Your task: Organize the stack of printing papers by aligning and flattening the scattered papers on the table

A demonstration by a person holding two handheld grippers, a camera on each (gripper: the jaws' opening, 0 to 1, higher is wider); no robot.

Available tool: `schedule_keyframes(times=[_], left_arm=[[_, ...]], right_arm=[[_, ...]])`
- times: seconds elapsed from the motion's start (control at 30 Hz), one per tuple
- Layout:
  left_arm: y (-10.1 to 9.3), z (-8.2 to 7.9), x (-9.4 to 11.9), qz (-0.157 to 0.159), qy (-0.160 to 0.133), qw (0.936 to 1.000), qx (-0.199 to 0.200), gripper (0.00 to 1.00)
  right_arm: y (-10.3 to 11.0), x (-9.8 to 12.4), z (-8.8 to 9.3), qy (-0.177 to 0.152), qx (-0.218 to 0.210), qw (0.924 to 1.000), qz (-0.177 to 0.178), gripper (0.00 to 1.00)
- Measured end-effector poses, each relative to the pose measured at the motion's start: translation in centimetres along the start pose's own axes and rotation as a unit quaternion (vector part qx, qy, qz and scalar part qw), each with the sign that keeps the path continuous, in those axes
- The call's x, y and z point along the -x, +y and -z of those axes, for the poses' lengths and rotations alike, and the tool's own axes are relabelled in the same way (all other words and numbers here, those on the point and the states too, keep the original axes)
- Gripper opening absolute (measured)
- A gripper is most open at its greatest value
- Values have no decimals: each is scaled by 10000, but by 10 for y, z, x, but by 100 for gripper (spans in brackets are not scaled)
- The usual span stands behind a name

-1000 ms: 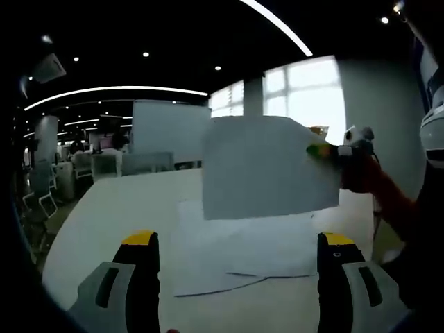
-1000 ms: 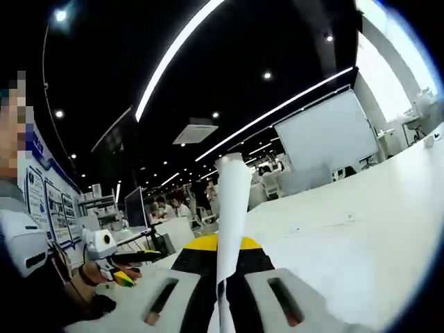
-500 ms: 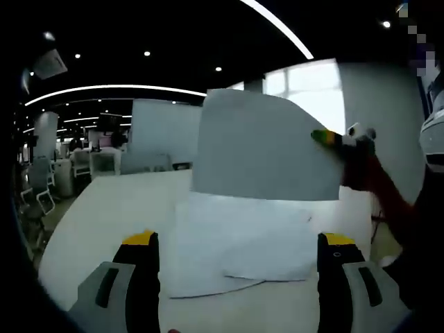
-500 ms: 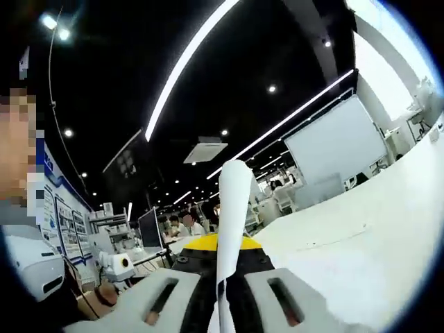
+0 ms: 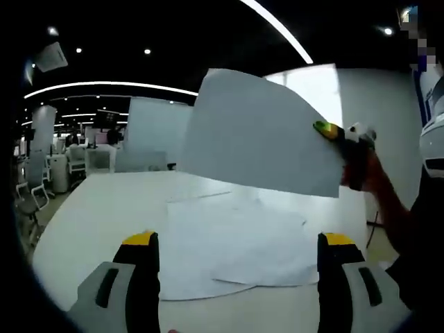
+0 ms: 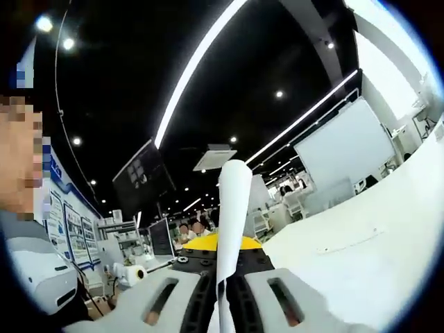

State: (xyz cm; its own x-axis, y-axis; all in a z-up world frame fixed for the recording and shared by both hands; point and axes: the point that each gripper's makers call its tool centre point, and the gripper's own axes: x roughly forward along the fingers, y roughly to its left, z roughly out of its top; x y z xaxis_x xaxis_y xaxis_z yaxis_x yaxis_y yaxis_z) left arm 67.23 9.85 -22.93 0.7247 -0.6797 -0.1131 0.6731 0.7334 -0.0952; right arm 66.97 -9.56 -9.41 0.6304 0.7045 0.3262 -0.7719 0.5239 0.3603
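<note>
**Sheet aloft, stack waiting below**

Here the right hand-held gripper is clenched on one edge of a thin white sheet of printing paper, held up above the white counter. Scattered white sheets lie overlapped, askew, beneath it. The left hand-held gripper hovers released. Paper is light, floppy and easily creased; pinching near an edge seems safest.

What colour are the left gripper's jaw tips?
Yellow, above black jaws on the left gripper; clearest in the left gripper view.
</note>
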Motion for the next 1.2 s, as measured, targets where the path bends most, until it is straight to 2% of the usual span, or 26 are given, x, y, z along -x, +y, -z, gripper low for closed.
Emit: schedule_keyframes(times=[0.8, 1.2], left_arm=[[-16, 2, -18, 327, -93, 9990, 277, 97], [-24, -17, -27, 487, -481, 9968, 412, 96]], right_arm=[[26, 2, -21, -400, -393, 9972, -485, 0], [37, 0, -24, -509, -667, 9940, -708, 0]])
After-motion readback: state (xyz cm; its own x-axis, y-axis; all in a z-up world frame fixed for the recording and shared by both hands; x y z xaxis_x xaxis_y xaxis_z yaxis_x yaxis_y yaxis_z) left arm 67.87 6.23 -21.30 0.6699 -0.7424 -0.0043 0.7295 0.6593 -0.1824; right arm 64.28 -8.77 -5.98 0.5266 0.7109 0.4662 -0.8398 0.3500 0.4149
